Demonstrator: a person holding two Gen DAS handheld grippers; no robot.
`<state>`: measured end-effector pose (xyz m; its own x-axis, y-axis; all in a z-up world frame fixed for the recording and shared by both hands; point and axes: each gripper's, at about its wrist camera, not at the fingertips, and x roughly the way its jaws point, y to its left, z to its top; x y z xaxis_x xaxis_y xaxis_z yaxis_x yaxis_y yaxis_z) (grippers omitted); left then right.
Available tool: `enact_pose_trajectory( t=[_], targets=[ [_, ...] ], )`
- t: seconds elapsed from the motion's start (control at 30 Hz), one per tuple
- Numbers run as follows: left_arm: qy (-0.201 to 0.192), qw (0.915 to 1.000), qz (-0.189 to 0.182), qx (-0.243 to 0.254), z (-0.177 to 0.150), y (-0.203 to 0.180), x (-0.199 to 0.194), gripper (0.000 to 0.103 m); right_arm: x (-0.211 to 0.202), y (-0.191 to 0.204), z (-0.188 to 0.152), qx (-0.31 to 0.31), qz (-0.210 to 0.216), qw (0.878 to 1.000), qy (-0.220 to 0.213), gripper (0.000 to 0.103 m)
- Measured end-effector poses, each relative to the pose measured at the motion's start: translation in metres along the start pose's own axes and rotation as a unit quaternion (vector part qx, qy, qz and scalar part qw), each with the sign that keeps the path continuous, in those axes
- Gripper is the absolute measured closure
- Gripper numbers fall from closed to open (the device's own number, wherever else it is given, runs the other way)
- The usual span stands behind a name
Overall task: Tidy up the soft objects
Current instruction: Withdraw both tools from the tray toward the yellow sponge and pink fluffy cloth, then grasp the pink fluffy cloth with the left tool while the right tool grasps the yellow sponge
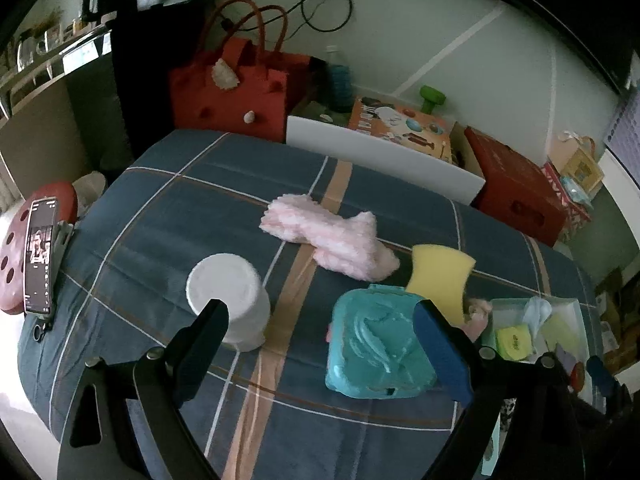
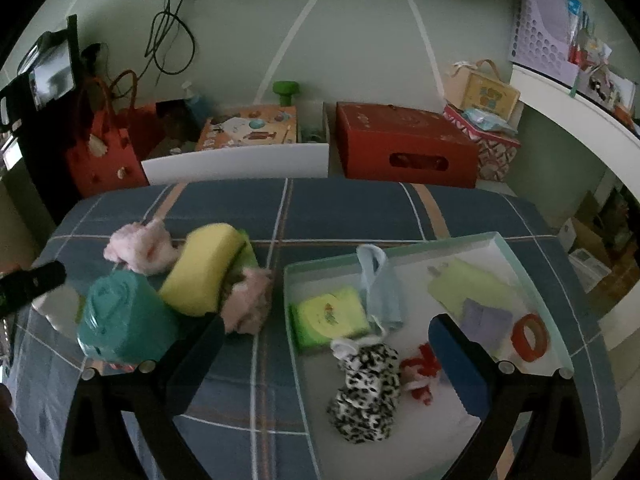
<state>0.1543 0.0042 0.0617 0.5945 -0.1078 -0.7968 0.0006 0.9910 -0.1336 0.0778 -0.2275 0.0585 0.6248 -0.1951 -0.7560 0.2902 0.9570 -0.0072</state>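
Yellow sponge point(image 1: 438, 276) leaning, perhaps on teal container point(image 1: 378, 350)

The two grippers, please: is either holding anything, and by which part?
Neither: left gripper and right gripper are both open, with nothing between their fingers.

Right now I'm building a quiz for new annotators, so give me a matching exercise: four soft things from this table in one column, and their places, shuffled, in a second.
Things:
1. leopard-print plush toy
2. yellow foam sponge
3. fluffy pink cloth
4. pale blue sock

Places:
A. leaning on the teal plastic container
B. near front edge inside the shallow white tray
C. lying on the blue plaid tablecloth, outside the tray
D. inside the tray, beside the green folded cloth

Pairs: 1-B, 2-A, 3-C, 4-D
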Motion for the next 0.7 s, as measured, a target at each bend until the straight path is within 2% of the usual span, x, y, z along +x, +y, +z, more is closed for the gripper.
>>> enact_pose_trajectory(
  t=[0.17,0.27,0.4,0.53,0.7],
  targets=[
    [-0.002,1.0,0.008,-0.005,0.006,0.011,0.003,0.009,0.002,0.015,0.019,0.02,0.012,1.0,-0.003,0.0],
    [-0.006,0.9998,0.019,-0.005,0.01,0.016,0.004,0.009,0.0,0.03,0.031,0.015,0.008,1.0,-0.012,0.0],
    [0.0,0.9997,0.023,-0.007,0.014,0.023,0.009,0.009,-0.001,0.046,0.044,0.013,0.021,1.0,-0.017,0.0],
    [0.003,0.9997,0.025,0.002,0.02,0.023,0.013,0.009,-0.002,0.063,0.055,-0.009,0.009,1.0,-0.027,0.0],
    [-0.008,0.9994,0.031,0.015,0.033,0.02,0.013,0.009,0.008,0.071,0.061,-0.014,0.018,1.0,-0.019,0.0]
  ],
)
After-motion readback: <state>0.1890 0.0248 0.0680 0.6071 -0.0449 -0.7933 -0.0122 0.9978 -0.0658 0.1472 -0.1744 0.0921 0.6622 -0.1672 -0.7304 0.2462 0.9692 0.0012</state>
